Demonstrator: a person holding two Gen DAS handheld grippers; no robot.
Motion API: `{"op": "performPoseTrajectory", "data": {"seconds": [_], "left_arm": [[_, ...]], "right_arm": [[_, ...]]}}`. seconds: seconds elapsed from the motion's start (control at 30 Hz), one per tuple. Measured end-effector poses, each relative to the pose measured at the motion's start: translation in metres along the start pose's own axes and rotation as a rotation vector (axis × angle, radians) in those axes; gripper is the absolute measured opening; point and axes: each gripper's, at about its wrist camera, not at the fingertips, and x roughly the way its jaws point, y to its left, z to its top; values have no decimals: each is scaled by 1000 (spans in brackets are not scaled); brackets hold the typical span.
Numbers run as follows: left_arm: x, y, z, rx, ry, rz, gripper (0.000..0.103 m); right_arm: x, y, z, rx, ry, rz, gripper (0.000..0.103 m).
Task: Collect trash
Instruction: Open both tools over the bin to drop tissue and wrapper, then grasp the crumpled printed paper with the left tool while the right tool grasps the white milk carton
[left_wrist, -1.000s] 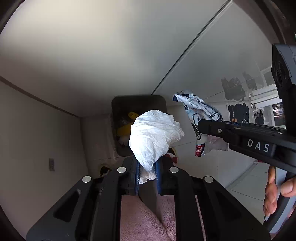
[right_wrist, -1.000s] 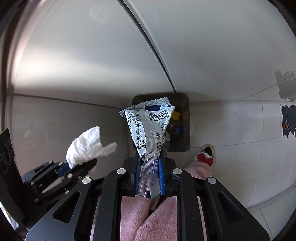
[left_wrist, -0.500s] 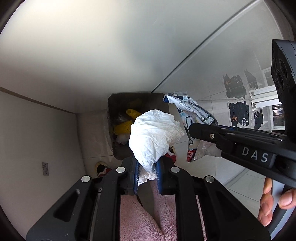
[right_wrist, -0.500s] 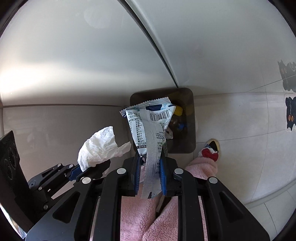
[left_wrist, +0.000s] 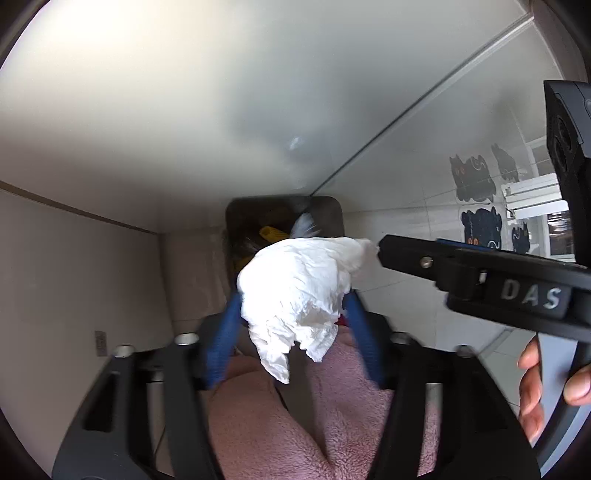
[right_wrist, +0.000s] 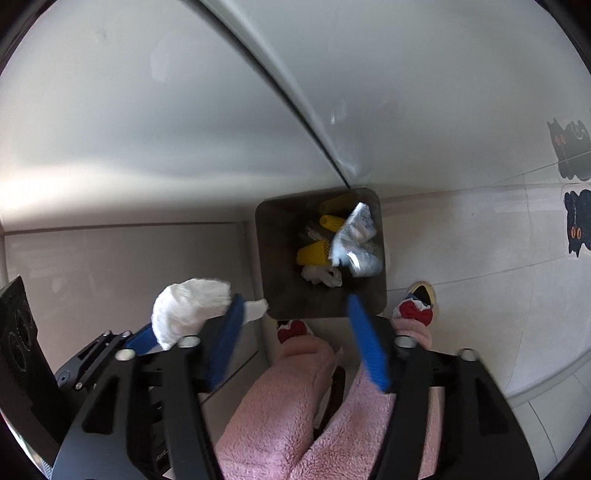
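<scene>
Left wrist view shows the left gripper right up close, above the bin. A second ago its blue fingers pinched the white tissue; now they are opening wide and blurred, and the tissue hangs loose between them, not squeezed any more. It looks crumpled, soft and puffy, so it will likely drop slowly. Pink fuzzy trousers show below it. The right gripper is opening too, and nothing is between its fingers. The silver snack wrapper it pinched a moment ago now lies inside the dark square bin on the floor, on top of yellow corn-like pieces and an older white scrap. So I think one piece of trash is already in the bin, and the tissue is just starting to fall toward it. A slipper stands just beside the bin.
</scene>
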Motion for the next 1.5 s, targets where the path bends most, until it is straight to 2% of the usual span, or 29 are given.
{"op": "performPoseTrajectory", "data": {"seconds": [0.07,0.13,0.23,0.5,0.8,1.03,1.2,1.5], "left_arm": [[-6,0,-1,2,-13,10,79],[-12,1,0,3,-17,5,83],[-26,0,0,14,-33,12,89],[-79,-6,-3,59,-99,10,91],[-162,-1,-15,59,-209,-8,95],[-219,5,-8,57,-286,-19,95],[-254,8,5,68,-345,-7,95],[-290,18,45,79,-428,16,95]], "right_arm": [[-7,2,1,-4,-7,-6,80],[-15,4,1,-6,-16,-13,89],[-30,8,-2,-23,-33,-20,96],[-83,16,-13,-67,-94,-30,97],[-171,26,-35,-110,-216,-25,99],[-234,36,-39,-124,-324,-14,99],[-264,47,-29,-140,-396,-8,99],[-285,73,11,-179,-448,4,99]]}}
